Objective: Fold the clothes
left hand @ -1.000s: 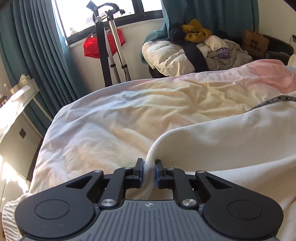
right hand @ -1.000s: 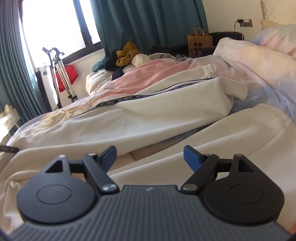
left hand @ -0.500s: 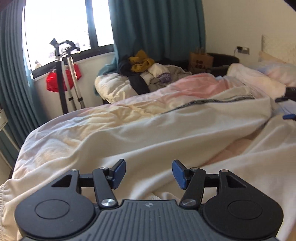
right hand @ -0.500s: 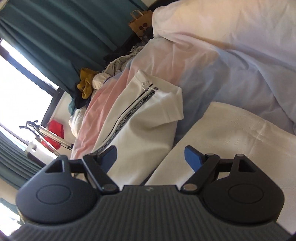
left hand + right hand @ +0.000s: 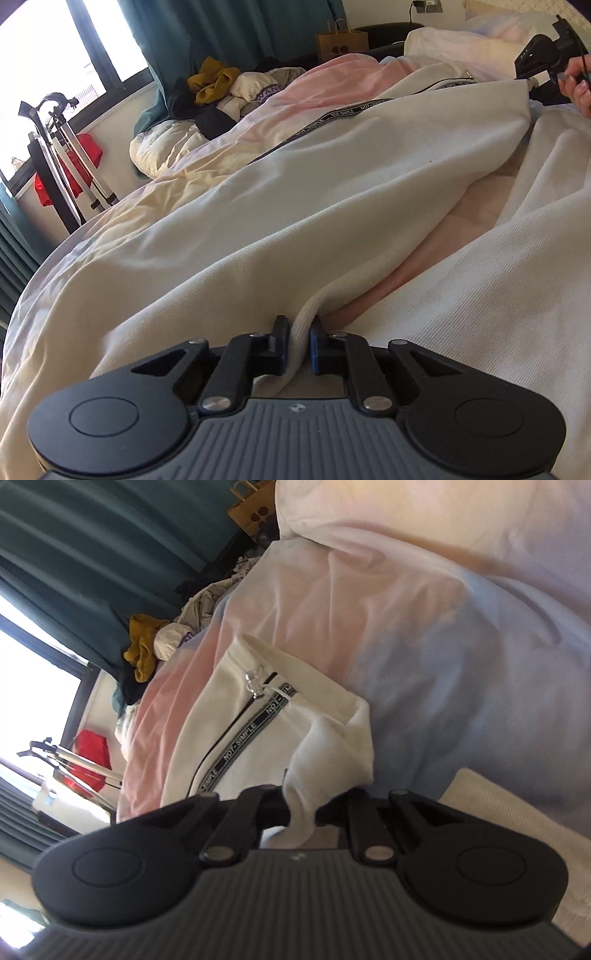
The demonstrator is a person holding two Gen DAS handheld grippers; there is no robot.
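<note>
In the left wrist view, the left hand-held gripper [image 5: 295,345] is closed narrow on a rolled edge of the white garment [image 5: 314,192], and the cloth passes up between the two blue pads [image 5: 314,345]. The garment lies spread over the bed [image 5: 173,192], with a black tape with the letters "NOT SIMPLE" [image 5: 343,112] running along it. At the far right top, the right hand-held gripper [image 5: 543,61] shows as a dark body at the other end of the garment, with the person's hand [image 5: 580,86] on it. Behind the bed are a pile of clothes [image 5: 221,88], a paper bag [image 5: 341,42], teal curtains [image 5: 221,33] and a stand with a red thing [image 5: 70,166] near the window.

In the right wrist view, which is tilted, the right hand-held gripper [image 5: 303,808] holds a bunched corner of the white garment [image 5: 240,716] between nearly closed fingers. The zipper pull [image 5: 255,681] and the lettered tape [image 5: 240,747] lie just beyond, on the pink and blue bed cover [image 5: 406,620]
</note>
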